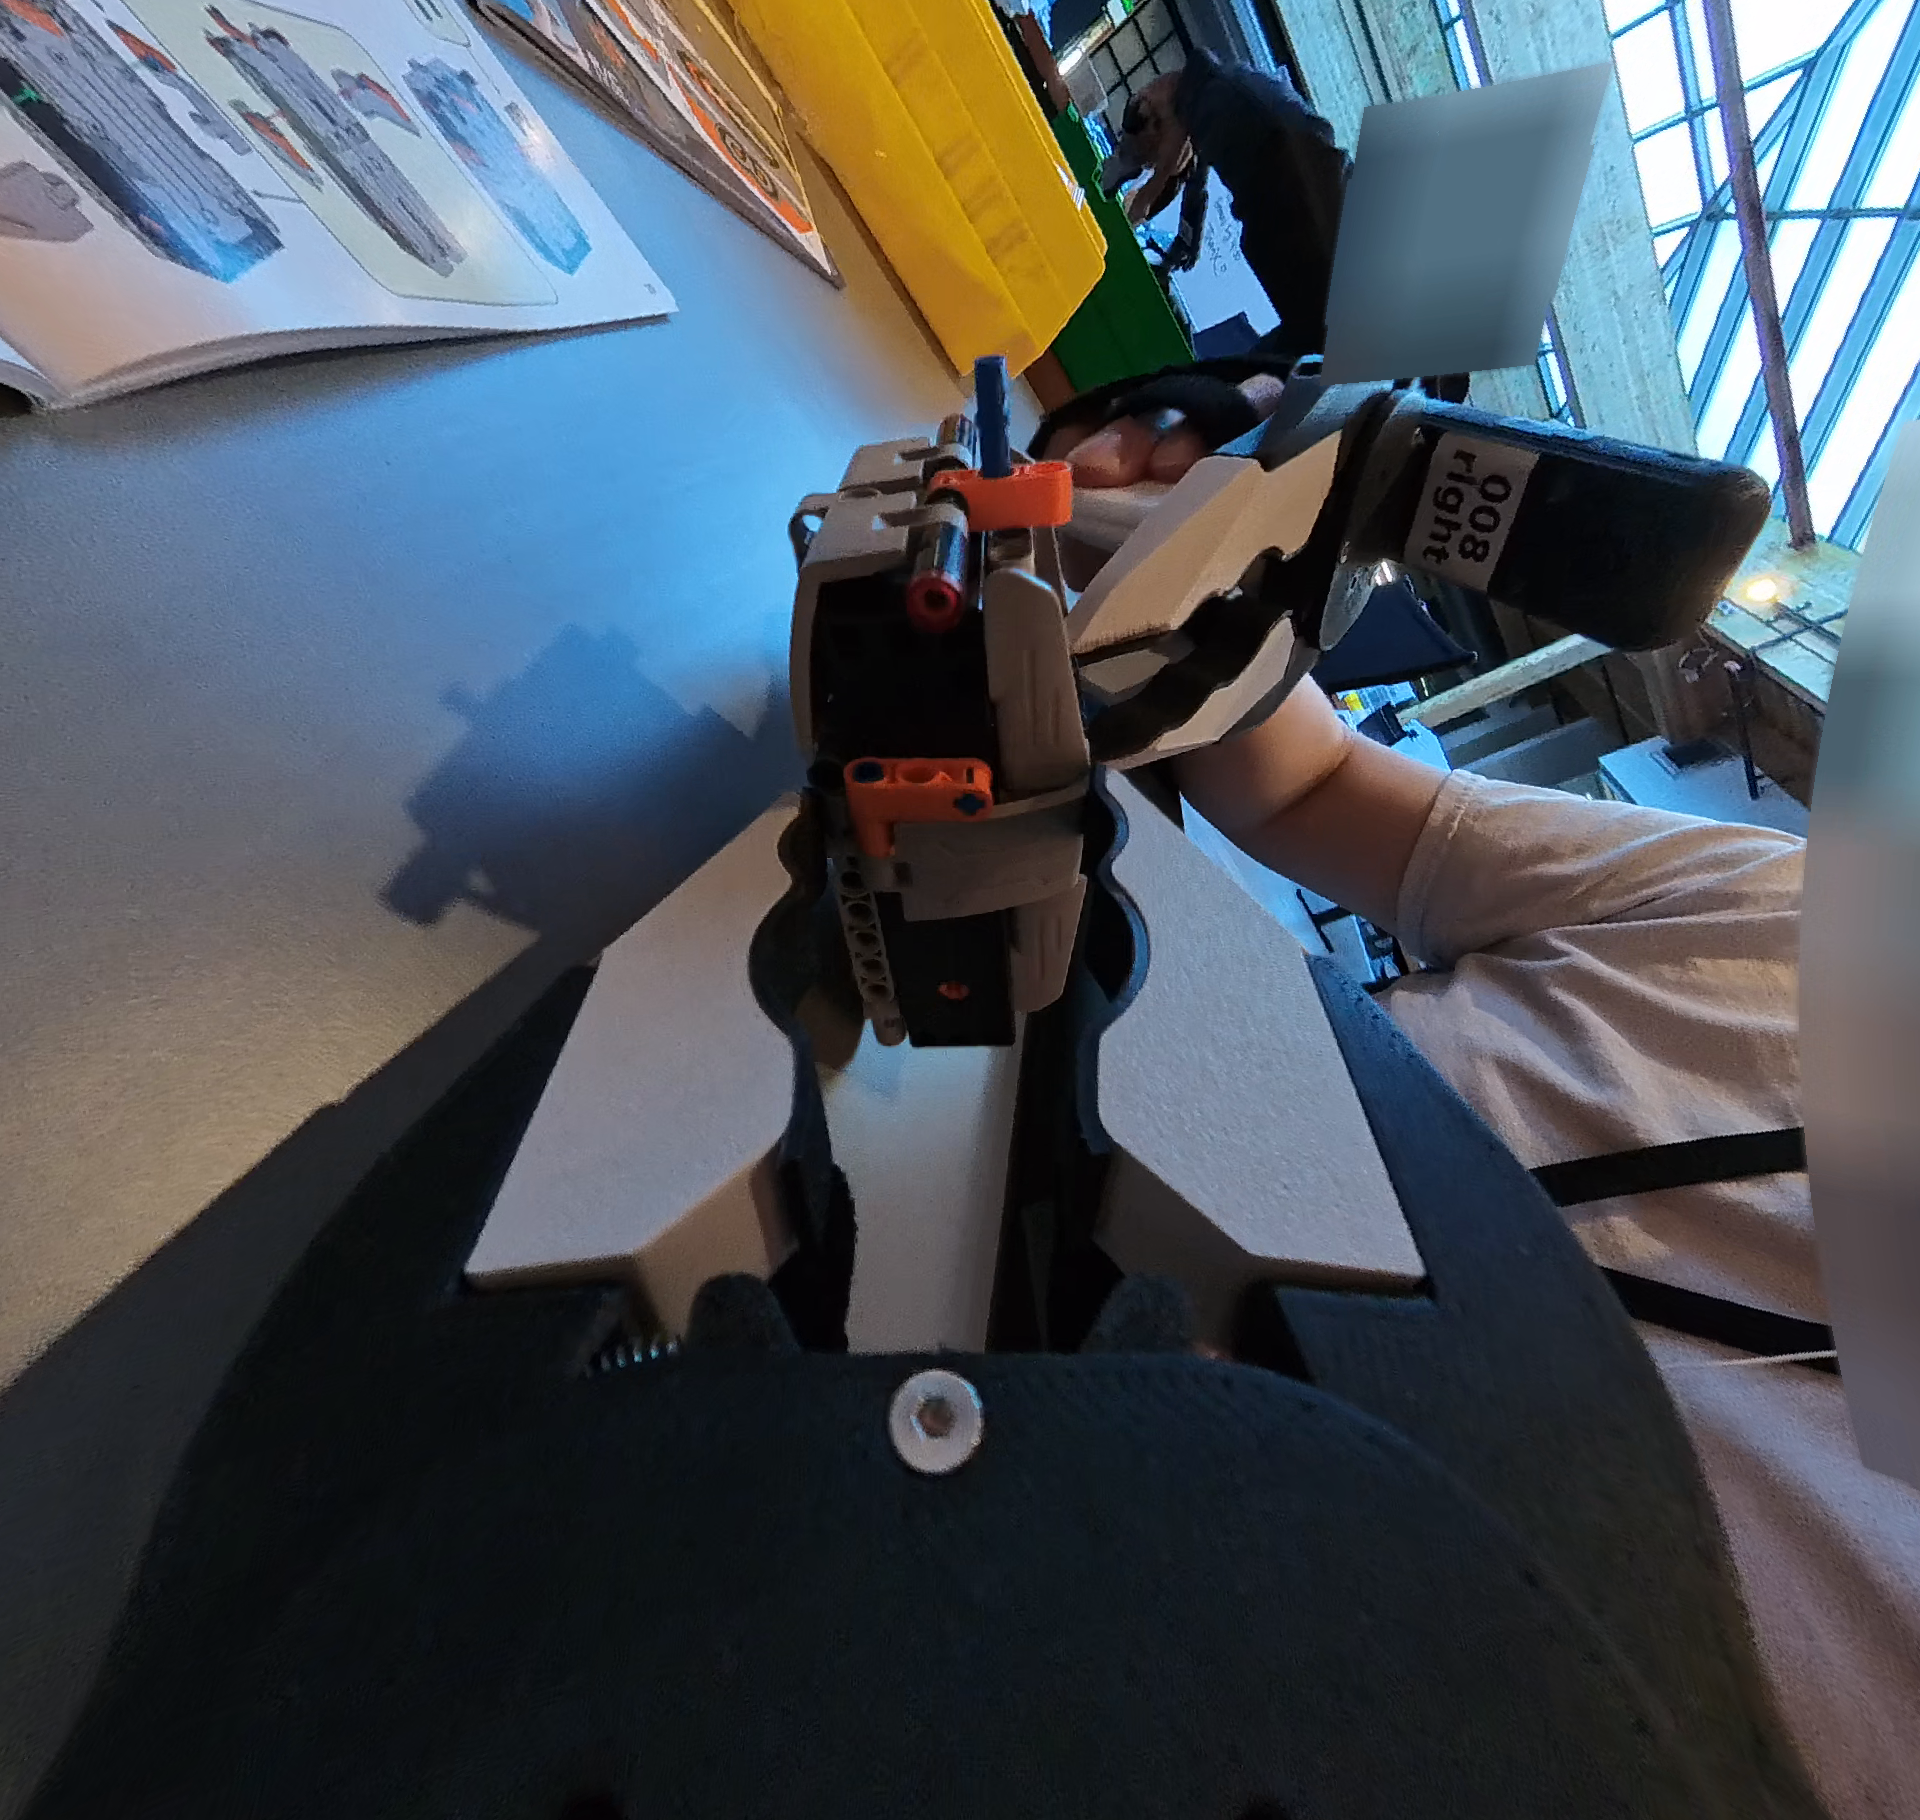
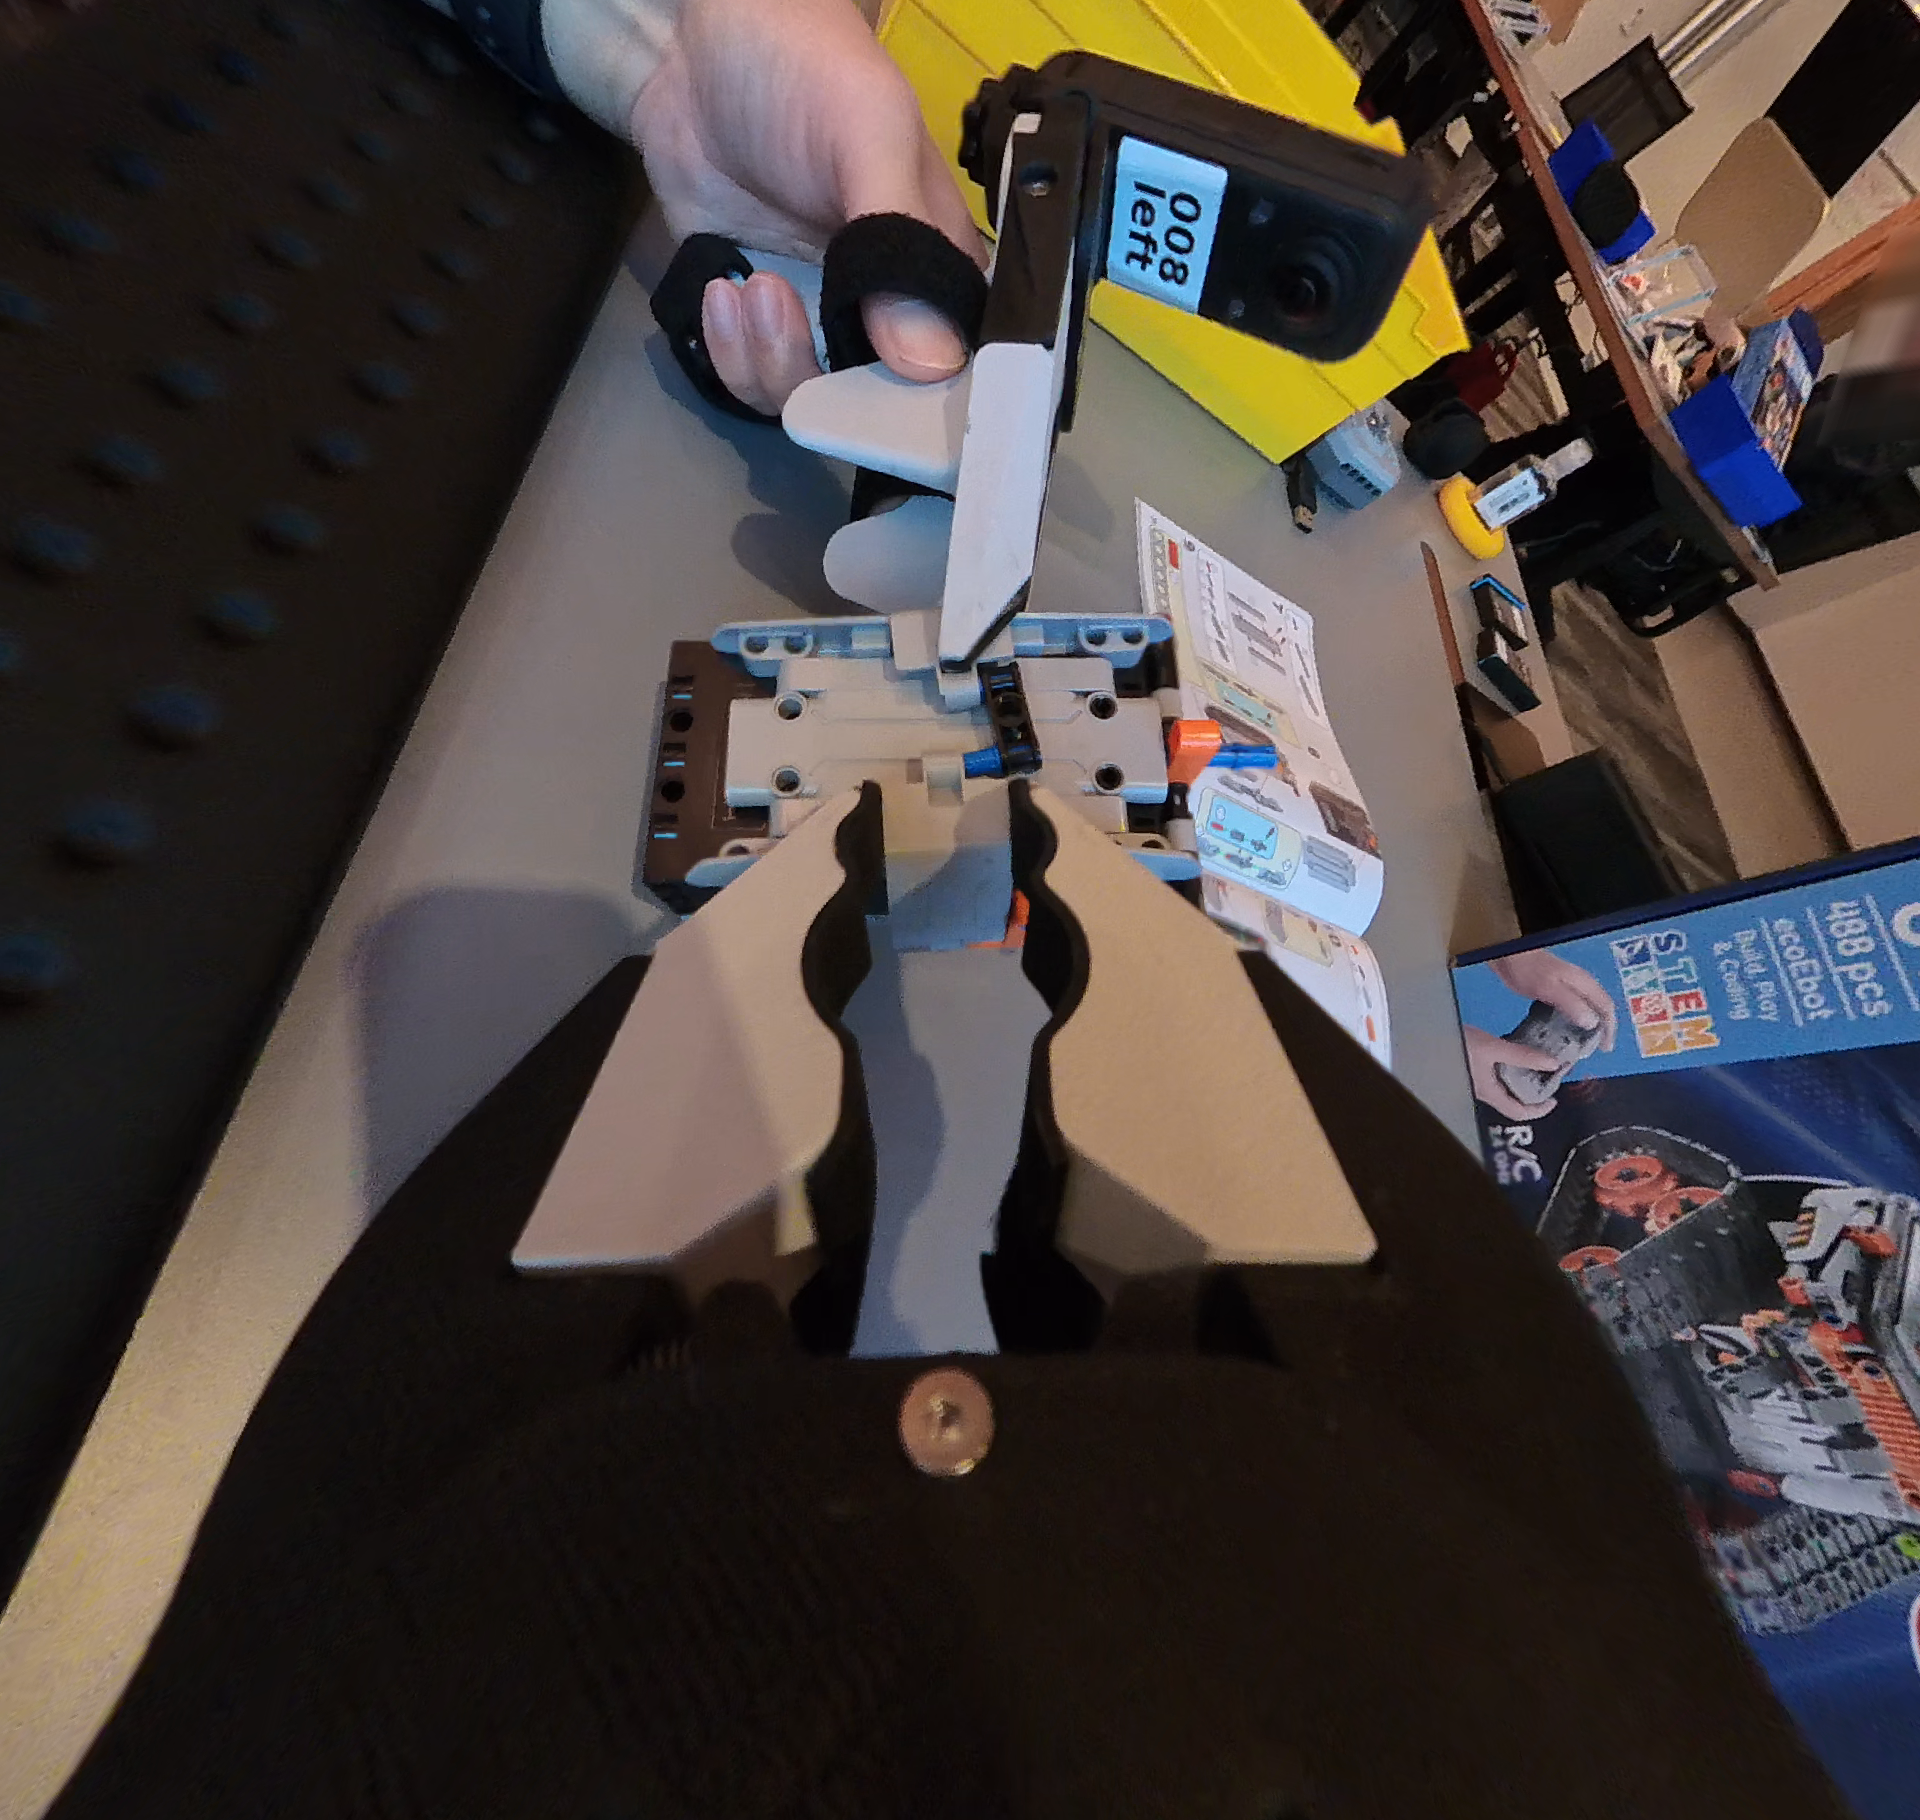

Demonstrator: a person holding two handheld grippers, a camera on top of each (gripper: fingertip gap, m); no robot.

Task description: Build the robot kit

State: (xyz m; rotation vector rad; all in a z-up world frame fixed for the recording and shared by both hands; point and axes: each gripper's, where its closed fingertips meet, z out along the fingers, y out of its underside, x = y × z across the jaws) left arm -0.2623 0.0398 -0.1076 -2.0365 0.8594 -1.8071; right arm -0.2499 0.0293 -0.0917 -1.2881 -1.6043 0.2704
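Both grippers, left [image 1: 940, 897] and right [image 2: 940, 804], each bearing a white label, are pinching the grey brick model [image 2: 914, 742] in their jaws over the tabletop [image 1: 260, 627], booklet [image 1: 312, 160] lying at ten o'clock.

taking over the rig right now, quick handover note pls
Left claw: shut on the near end of the brick model.
Right claw: shut on a grey block on the model's side.
Model: held between both claws, seemingly lifted off the grey table. A blue pin sticks out of an orange piece at its far end.
Nearby: open instruction booklet, yellow bin, kit box.
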